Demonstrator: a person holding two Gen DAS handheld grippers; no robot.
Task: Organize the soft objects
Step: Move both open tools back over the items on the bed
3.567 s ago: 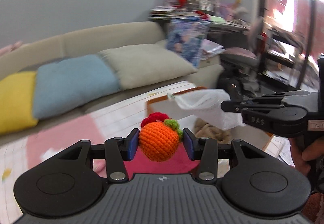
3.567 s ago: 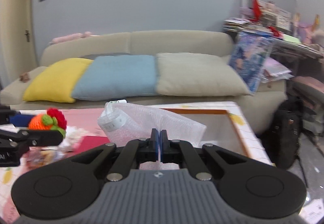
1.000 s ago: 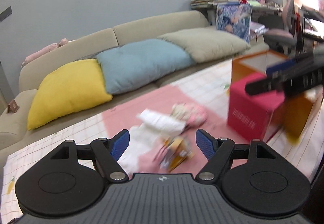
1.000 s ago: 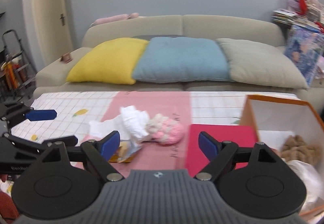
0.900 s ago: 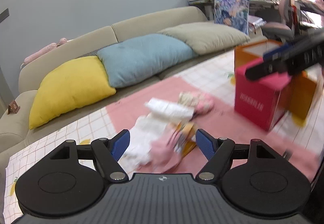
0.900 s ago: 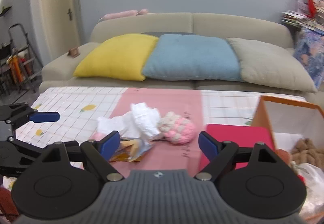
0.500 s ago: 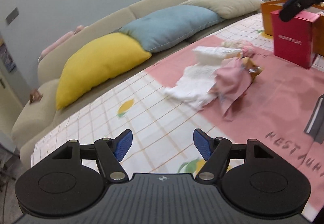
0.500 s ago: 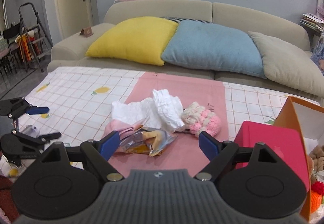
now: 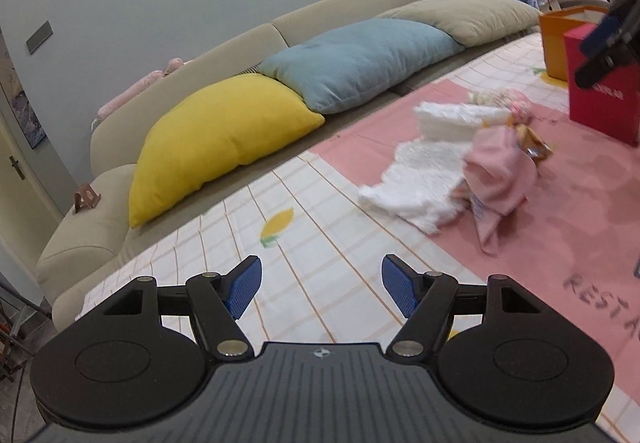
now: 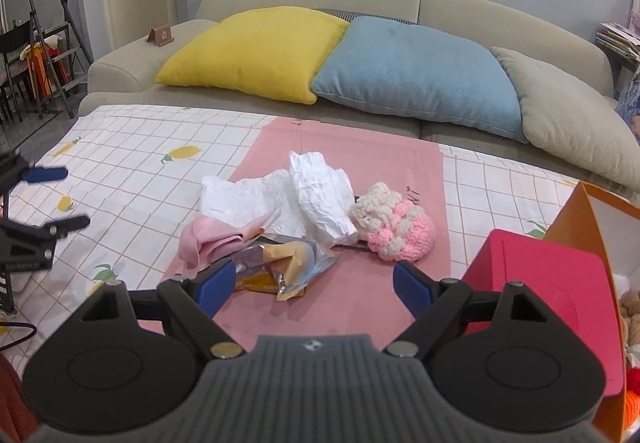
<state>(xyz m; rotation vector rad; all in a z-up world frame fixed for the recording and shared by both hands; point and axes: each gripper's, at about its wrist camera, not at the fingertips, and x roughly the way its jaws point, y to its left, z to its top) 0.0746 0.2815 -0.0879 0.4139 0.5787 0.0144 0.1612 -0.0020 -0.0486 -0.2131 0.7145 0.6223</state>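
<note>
A pile lies on the pink mat (image 10: 360, 147): a white cloth (image 10: 248, 199), crumpled white paper (image 10: 320, 199), a pink cloth (image 10: 208, 239), a pink and white crocheted toy (image 10: 394, 227) and a foil snack packet (image 10: 280, 263). My right gripper (image 10: 312, 285) is open and empty, just in front of the packet. My left gripper (image 9: 320, 289) is open and empty, over the checked tablecloth (image 9: 304, 211), left of the pile. The pink cloth (image 9: 500, 171) and white cloth (image 9: 424, 179) show ahead to its right.
A red box (image 10: 540, 283) and an orange box (image 10: 592, 211) with a brown plush and an orange crocheted toy (image 10: 632, 407) stand at the right. A sofa with yellow (image 10: 256, 51), blue and beige cushions runs behind the table. A stepladder (image 10: 44, 35) stands far left.
The left gripper let go of the orange toy and the right one of the plastic bag, both into the box. Both swung left; the left pulled back from the pile, the right came closer.
</note>
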